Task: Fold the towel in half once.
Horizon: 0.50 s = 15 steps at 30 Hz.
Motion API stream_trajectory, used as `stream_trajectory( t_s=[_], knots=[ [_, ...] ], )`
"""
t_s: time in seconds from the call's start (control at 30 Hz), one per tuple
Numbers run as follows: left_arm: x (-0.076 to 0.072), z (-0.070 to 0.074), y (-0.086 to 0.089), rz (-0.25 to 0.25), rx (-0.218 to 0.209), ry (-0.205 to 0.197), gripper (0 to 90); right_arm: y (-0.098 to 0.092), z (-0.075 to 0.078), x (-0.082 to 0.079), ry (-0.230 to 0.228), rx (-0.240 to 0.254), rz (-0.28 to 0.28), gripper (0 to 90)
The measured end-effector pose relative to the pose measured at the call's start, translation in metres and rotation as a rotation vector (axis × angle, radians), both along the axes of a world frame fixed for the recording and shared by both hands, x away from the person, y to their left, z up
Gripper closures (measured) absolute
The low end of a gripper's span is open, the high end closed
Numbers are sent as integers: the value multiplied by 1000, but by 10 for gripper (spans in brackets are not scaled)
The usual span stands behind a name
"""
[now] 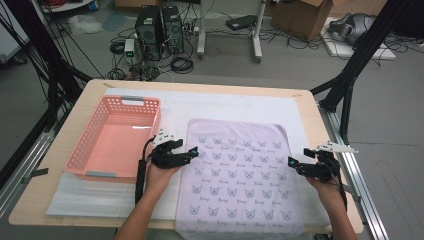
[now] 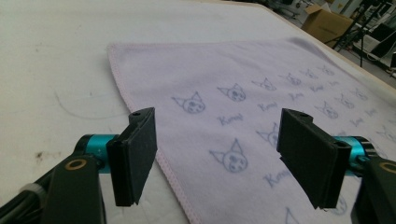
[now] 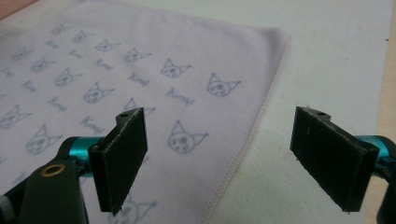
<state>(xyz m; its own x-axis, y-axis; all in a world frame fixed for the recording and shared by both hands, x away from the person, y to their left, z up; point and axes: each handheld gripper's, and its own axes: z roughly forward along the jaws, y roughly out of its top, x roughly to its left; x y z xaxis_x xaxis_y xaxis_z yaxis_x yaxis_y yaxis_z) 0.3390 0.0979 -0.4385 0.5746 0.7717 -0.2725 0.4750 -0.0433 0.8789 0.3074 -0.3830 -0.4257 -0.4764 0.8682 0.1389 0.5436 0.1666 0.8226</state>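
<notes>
A lilac towel (image 1: 240, 175) printed with small cat faces lies flat on the white mat (image 1: 225, 102), its near end hanging over the table's front edge. My left gripper (image 1: 186, 148) hovers at the towel's left edge, open. In the left gripper view the towel (image 2: 243, 79) has its hem running between the jaws of my left gripper (image 2: 217, 121), with nothing pinched. My right gripper (image 1: 299, 157) is at the towel's right edge, also open. In the right gripper view the towel (image 3: 140, 70) has its stitched hem passing between the wide-apart jaws of my right gripper (image 3: 219, 116).
A pink plastic basket (image 1: 120, 100) with nothing in it stands on the mat just left of my left gripper. The wooden table (image 1: 65, 145) ends close to the right of my right gripper. Beyond the table, computers, cables and boxes sit on the floor.
</notes>
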Motion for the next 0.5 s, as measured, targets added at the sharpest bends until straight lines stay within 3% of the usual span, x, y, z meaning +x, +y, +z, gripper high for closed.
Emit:
stream_trajectory(
  t_s=[0.27, 0.33, 0.5],
  knots=[
    [35, 2, -9, 39, 68, 36, 346, 5, -5, 27, 64, -12, -43, 184],
    [42, -2, -11, 54, 95, 62, 400, 5, -6, 32, 83, -21, -66, 257],
    [54, -14, -12, 108, 125, 135, 406, 6, -9, 44, 118, -59, -106, 370]
  ],
)
